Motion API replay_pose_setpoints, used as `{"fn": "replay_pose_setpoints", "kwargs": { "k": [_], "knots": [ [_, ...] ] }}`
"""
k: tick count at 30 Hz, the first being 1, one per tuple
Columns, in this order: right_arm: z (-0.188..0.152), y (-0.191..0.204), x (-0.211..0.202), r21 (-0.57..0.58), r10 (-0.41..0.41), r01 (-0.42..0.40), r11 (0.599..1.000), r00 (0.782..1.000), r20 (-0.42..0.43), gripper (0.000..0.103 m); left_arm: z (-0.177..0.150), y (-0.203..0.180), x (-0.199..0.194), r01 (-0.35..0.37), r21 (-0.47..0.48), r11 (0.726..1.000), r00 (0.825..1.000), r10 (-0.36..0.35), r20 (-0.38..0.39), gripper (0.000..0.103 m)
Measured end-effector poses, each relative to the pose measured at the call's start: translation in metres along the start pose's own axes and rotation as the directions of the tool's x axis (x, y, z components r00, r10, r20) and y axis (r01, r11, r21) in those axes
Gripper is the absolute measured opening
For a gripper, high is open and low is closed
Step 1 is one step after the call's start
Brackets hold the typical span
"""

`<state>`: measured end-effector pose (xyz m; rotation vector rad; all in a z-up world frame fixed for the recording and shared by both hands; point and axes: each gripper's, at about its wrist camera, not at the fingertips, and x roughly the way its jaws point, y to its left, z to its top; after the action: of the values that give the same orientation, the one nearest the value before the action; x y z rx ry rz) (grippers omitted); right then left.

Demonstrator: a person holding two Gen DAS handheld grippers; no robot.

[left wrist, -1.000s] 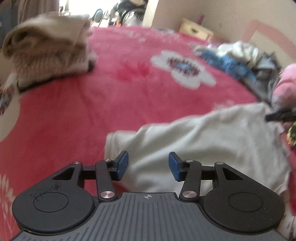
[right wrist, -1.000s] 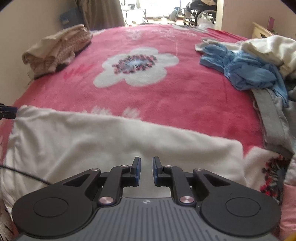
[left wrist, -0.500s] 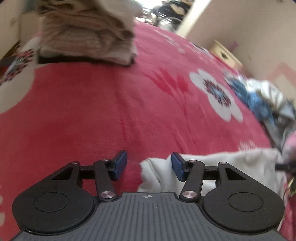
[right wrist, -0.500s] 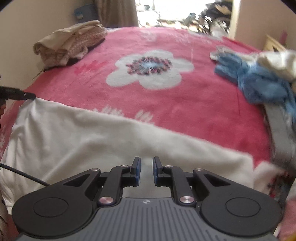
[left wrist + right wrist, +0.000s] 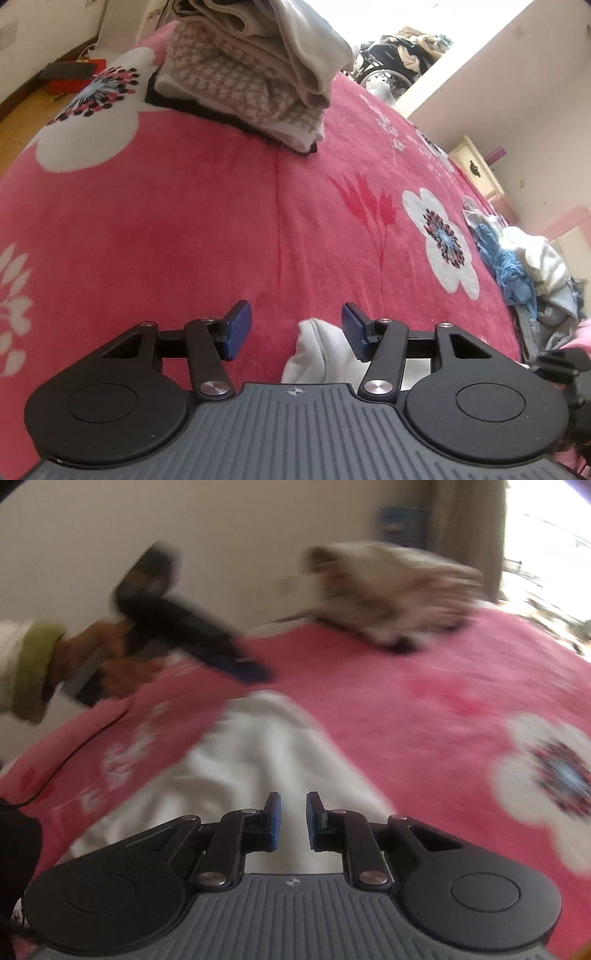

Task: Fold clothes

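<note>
White garment point(image 5: 317, 347) lies near the bed's point(image 5: 184, 221) front edge. Left gripper point(image 5: 295, 332) released, straddling its corner; right gripper point(image 5: 293, 821) parted, holding nothing visible. Recommend pinching the corner fully before folding.

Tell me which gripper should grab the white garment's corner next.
Left. The left gripper is open with the white garment corner bunched between its fingers, ready to close. The right gripper is nearly closed over the cloth's middle, and its view is motion-blurred.
</note>
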<state>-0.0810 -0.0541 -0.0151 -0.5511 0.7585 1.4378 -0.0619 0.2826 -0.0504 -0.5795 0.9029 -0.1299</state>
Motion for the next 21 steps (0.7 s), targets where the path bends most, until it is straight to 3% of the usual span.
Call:
{"fn": "replay_pose_setpoints", "kwargs": {
  "k": [4,7,10,11,14,17,19,21],
  "knots": [
    [-0.005,0.063,0.035,-0.164,0.095,-0.111,0.98,0.99,-0.101,0.017,-0.005,0.0,0.002,-0.009,-0.011,1.0,1.0,0.008,-0.004,0.054],
    [-0.029,0.117,0.031,-0.319,0.13,-0.172,0.932,0.98,-0.148,0.018,-0.007,0.004,0.004,-0.006,-0.022,1.0,1.0,0.006,-0.002,0.054],
    [-0.05,0.155,0.025,-0.373,0.161,-0.229,0.899,0.965,-0.205,0.022,-0.011,0.008,0.001,0.008,-0.031,1.0,1.0,-0.008,-0.006,0.054],
    [-0.052,0.158,0.023,-0.359,0.164,-0.231,0.904,0.964,-0.208,0.03,-0.013,0.01,-0.001,0.012,-0.031,0.999,1.0,-0.012,-0.008,0.054],
    [-0.055,0.164,0.016,-0.295,0.176,-0.236,0.926,0.961,-0.215,0.03,-0.018,0.013,-0.01,0.032,-0.023,0.999,0.999,-0.032,-0.02,0.055],
    [-0.041,0.143,0.007,-0.081,0.208,-0.226,0.971,0.961,-0.182,0.03,-0.026,0.015,-0.023,0.067,-0.018,0.998,0.997,-0.068,-0.035,0.055],
    [-0.032,0.131,-0.001,0.04,0.14,-0.136,0.99,0.982,-0.128,0.037,-0.034,0.015,-0.032,0.09,-0.003,0.996,0.994,-0.09,-0.055,0.056],
    [-0.027,0.119,-0.008,0.171,0.084,-0.069,0.983,0.993,-0.084,0.047,-0.043,0.015,-0.039,0.108,0.003,0.994,0.991,-0.107,-0.085,0.057]
  ]
}}
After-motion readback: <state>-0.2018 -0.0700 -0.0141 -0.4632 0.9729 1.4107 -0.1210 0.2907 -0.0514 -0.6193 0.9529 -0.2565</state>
